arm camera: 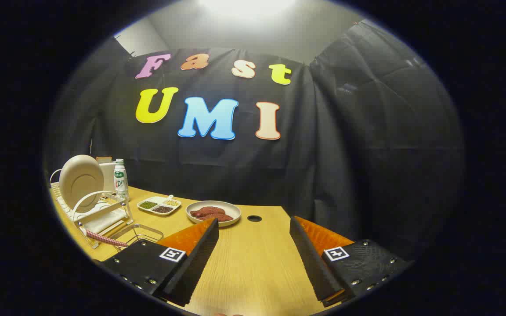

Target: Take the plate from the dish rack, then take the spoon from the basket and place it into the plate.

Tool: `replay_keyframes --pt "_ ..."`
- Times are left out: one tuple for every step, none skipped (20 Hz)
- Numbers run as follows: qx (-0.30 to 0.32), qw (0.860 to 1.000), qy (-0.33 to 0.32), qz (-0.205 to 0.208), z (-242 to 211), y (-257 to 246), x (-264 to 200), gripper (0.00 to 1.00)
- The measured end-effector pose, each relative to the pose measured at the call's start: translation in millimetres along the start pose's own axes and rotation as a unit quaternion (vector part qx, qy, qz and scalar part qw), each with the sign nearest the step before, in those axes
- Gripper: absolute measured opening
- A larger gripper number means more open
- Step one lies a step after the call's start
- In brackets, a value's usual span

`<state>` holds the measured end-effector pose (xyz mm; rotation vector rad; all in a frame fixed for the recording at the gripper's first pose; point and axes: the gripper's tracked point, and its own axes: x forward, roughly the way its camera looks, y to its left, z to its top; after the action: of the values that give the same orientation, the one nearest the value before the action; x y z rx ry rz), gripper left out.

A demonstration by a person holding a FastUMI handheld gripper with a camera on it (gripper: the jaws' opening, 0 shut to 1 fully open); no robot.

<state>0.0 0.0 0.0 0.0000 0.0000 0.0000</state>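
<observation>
A cream plate (81, 179) stands on edge in the white dish rack (99, 215), well to the left of and beyond my fingers. A clear basket (141, 233) sits on the table just in front of the rack, close to my left finger. A red-and-white striped handle (103, 239) pokes out by the rack's near corner; I cannot tell whether it is the spoon. My gripper (254, 228) hangs above the wooden table (253, 263), open, with nothing between its fingers.
A shallow plate holding reddish-brown food (213, 213) lies just beyond my left finger. A divided tray of beans and grains (159, 205) sits left of it. A bottle (121, 179) stands behind the rack. A round hole (254, 218) is in the tabletop.
</observation>
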Motion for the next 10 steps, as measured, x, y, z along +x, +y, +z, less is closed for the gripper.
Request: replay_keyframes --pt "-0.004 1.000 -0.002 -0.012 9.3 -0.5 -13.8 0.99" --pt "-0.005 1.000 -0.004 -0.023 19.5 0.2 -25.7 0.99" --pt "-0.006 1.000 -0.003 -0.031 27.3 3.0 -38.1 0.99" --pt "-0.008 0.999 -0.007 -0.039 36.7 7.4 -48.8 0.99" --pt "-0.006 0.999 -0.008 -0.044 45.1 13.2 -56.6 0.99" --pt "-0.003 0.999 -0.007 -0.047 53.4 22.6 -65.6 0.99" --pt "0.000 0.999 -0.007 -0.050 59.9 33.5 -73.6 0.99" --pt "0.003 0.999 -0.006 -0.050 67.6 45.6 -79.8 0.99" --pt "0.008 0.999 -0.005 -0.048 73.8 58.5 -85.7 0.99" --pt "0.011 0.999 -0.005 -0.044 81.3 74.1 -91.9 0.99"
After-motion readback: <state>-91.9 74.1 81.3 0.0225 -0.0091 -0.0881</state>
